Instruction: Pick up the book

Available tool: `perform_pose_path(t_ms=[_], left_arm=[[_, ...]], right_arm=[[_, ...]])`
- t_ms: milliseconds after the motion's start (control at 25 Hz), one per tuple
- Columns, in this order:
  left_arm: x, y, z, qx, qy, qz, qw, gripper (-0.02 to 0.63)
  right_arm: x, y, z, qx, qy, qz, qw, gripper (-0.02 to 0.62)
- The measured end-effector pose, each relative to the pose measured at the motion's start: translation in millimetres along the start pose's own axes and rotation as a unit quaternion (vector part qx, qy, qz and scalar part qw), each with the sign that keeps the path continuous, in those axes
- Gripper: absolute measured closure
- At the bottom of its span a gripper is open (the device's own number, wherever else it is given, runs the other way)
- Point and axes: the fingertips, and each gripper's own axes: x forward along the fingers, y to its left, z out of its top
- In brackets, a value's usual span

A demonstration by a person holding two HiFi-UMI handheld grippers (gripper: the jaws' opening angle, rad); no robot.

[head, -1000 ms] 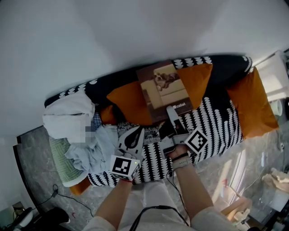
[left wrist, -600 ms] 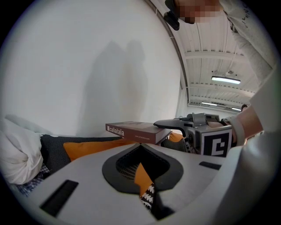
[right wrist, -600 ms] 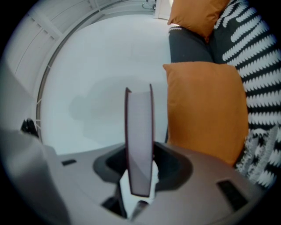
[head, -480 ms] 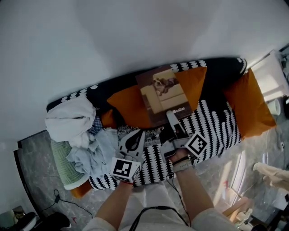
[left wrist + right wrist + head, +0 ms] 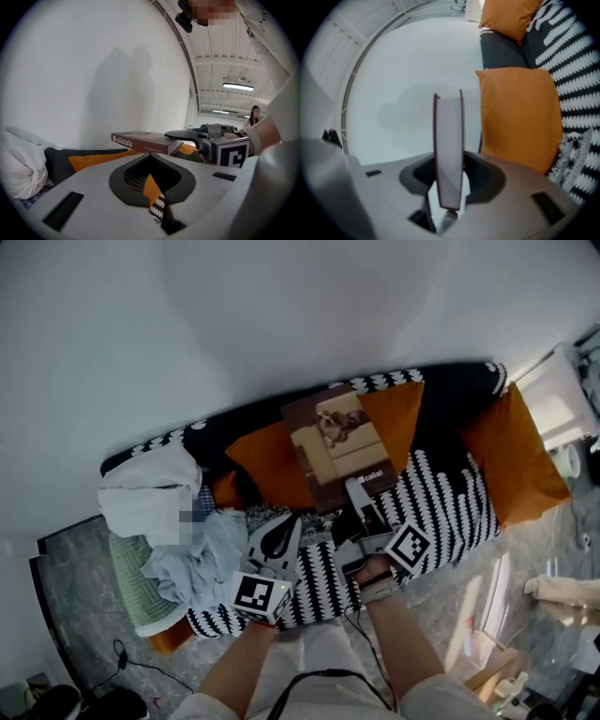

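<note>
The book (image 5: 336,444) has a brown cover with a picture of a beige sofa. It hangs flat above the sofa's orange cushions, and my right gripper (image 5: 361,493) is shut on its near edge. In the right gripper view the book (image 5: 449,150) stands edge-on between the jaws. In the left gripper view the book (image 5: 140,140) is level, with the right gripper (image 5: 201,136) clamped on it. My left gripper (image 5: 279,526) is to the left of the right one, over the sofa seat. Its jaws are shut with nothing in them.
The sofa (image 5: 450,493) has a black-and-white patterned cover and several orange cushions (image 5: 516,451). A heap of white and pale blue clothes (image 5: 164,512) lies at its left end. A white wall stands behind it, and grey floor (image 5: 66,577) lies in front.
Both grippers have risen a little, the book still clamped in the right one. The view has shifted slightly.
</note>
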Motion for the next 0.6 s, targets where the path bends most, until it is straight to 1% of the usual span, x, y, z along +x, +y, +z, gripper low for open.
perform_pose_path(t_ms=[200, 600], left_arm=[[-5, -2, 2, -0.002, -0.001, -0.003, 1.0000, 0.583], [-11, -12, 14, 0.006, -0.004, -0.015, 0.9999, 0.583]], right_arm=[[-5, 8, -4, 0.003, -0.002, 0.007, 1.000, 0.428], [-17, 25, -6, 0.005, -0.004, 0.020, 1.000, 0.428]])
